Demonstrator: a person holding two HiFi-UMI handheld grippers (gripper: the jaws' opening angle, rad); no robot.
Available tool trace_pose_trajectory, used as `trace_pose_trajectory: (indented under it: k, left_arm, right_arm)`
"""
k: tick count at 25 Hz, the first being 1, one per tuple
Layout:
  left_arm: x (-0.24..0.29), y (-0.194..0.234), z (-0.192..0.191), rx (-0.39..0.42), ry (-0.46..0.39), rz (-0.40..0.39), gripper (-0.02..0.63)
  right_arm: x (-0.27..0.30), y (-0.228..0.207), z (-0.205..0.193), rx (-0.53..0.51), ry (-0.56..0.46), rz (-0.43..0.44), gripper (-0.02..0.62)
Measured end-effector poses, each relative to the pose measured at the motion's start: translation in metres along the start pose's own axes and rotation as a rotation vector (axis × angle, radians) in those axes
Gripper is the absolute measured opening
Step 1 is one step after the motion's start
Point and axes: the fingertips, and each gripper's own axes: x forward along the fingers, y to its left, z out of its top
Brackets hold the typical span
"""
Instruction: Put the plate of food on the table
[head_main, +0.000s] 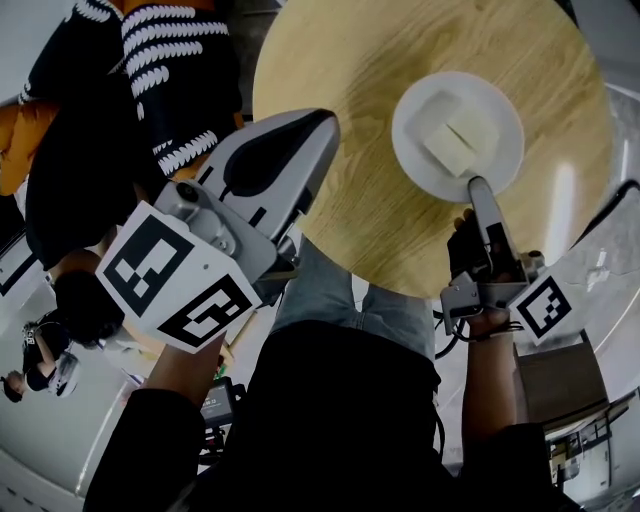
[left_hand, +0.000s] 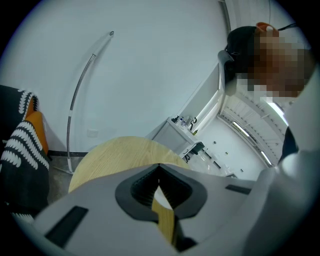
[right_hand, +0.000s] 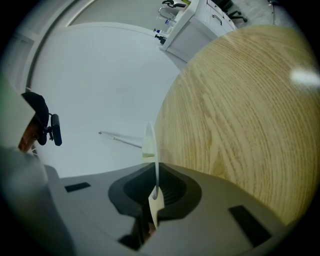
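A white plate (head_main: 412, 125) with pale blocks of food (head_main: 455, 135) is over the right part of the round wooden table (head_main: 350, 70). My right gripper (head_main: 478, 186) is shut on the plate's near rim. In the right gripper view the plate (right_hand: 150, 142) shows edge-on between the jaws of my right gripper (right_hand: 156, 192), with the table (right_hand: 240, 110) close beside it. Whether the plate rests on the wood I cannot tell. My left gripper (head_main: 322, 122) is held up near the table's left edge, shut and empty. Through the left gripper (left_hand: 159, 167) a strip of table (left_hand: 115, 155) shows.
A person in black with white-striped cloth (head_main: 170, 80) stands left of the table. A brown box (head_main: 555, 380) sits at the lower right. The left gripper view shows a curved metal rod (left_hand: 80, 90) by a white wall and a white cabinet (left_hand: 182, 132) behind the table.
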Motion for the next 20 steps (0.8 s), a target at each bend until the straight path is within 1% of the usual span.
trace_pose_trajectory:
  k: [6,8,11,13,20]
  left_arm:
    - [0.002,-0.006,0.0,-0.012,0.015,-0.026,-0.007]
    - [0.011,0.002,-0.009,-0.019,0.024,-0.029,-0.007]
    - [0.037,0.027,-0.036,-0.042,0.055,-0.022,-0.006]
    - [0.047,0.037,-0.047,-0.052,0.071,-0.015,-0.006]
    - [0.048,0.042,-0.05,-0.067,0.096,-0.02,-0.007]
  right_arm:
    - [0.001,0.007,0.002,0.012,-0.012,0.0,0.017]
    - [0.007,-0.004,0.001,0.019,-0.009,-0.005,0.017]
    - [0.024,-0.043,-0.003,0.048,0.004,-0.027,0.017]
    - [0.031,-0.058,-0.004,0.062,0.01,-0.039,0.017]
    - [0.031,-0.056,-0.007,0.086,0.012,-0.06,0.02]
